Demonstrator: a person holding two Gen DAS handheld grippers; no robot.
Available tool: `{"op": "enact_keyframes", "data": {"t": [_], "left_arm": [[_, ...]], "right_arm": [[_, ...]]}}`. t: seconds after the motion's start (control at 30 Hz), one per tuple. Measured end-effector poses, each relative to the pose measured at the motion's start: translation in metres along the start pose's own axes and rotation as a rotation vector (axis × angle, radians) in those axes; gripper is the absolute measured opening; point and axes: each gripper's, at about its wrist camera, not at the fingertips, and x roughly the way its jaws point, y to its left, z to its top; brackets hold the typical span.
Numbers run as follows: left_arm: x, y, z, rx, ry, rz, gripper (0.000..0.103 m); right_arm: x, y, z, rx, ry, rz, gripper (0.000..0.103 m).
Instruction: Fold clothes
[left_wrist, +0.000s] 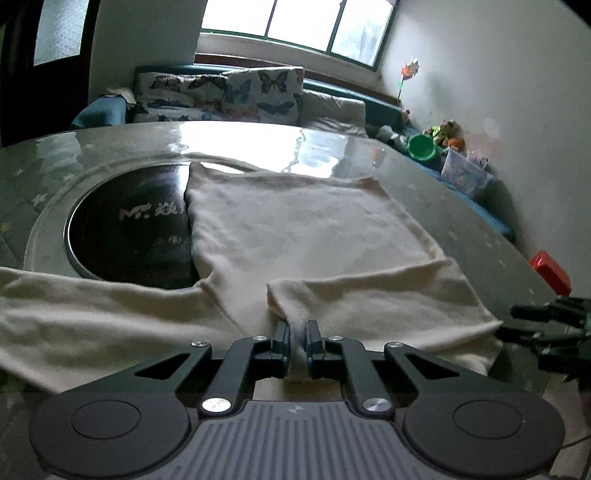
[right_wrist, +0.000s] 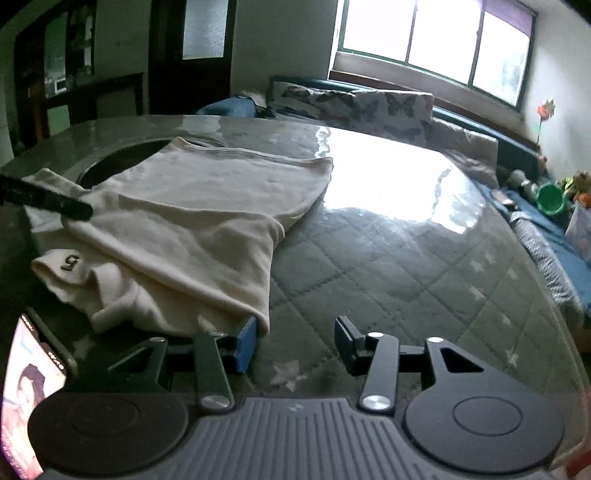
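A cream sweatshirt (left_wrist: 295, 229) lies spread on the round table (left_wrist: 461, 236), one sleeve stretched out to the left. My left gripper (left_wrist: 297, 328) is shut on a fold of its near edge, with cloth bunched between the pads. In the right wrist view the sweatshirt (right_wrist: 192, 221) fills the left half, with a cuff marked "5". My right gripper (right_wrist: 295, 328) is open at the garment's near right corner. The cloth rests against the left pad and only table shows between the jaws. The right gripper (left_wrist: 517, 321) also shows at the right edge of the left wrist view.
A black round hob (left_wrist: 129, 236) set in the table lies partly under the garment. A lit phone (right_wrist: 29, 387) sits at the near left. A red box (left_wrist: 550, 271) is at the table's right rim. Behind the table stands a sofa with butterfly cushions (left_wrist: 240, 92).
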Motion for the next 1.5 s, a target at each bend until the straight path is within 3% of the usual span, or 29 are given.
{"op": "enact_keyframes", "data": {"t": [0.17,0.3,0.47,0.6,0.9,1.1,1.2,1.5], "left_arm": [[-0.008,0.001,-0.001,0.037,-0.001,0.017,0.025],[-0.013,0.004,0.004,0.027,-0.021,0.032,0.026],[-0.013,0.0,0.013,0.017,-0.051,0.019,0.026],[0.0,-0.011,0.018,0.036,-0.05,-0.011,0.026],[0.031,-0.017,0.019,0.042,-0.01,-0.028,0.026],[0.025,-0.021,0.017,0.057,-0.029,-0.022,0.026],[0.02,-0.025,0.016,0.082,-0.055,-0.017,0.026],[0.023,-0.019,0.014,0.068,-0.04,-0.02,0.027]], "right_arm": [[-0.012,-0.011,0.011,0.02,-0.024,0.042,0.043],[-0.016,-0.017,0.028,0.048,-0.072,0.085,0.042],[0.009,-0.005,0.05,0.033,-0.1,0.132,0.036],[0.04,0.004,0.061,0.016,-0.065,0.161,0.03],[0.068,0.0,0.056,0.041,-0.004,0.129,0.026],[0.054,0.006,0.06,0.023,-0.062,0.097,0.026],[0.048,0.011,0.065,0.027,-0.096,0.128,0.024],[0.057,0.011,0.061,0.032,-0.057,0.144,0.024]]}}
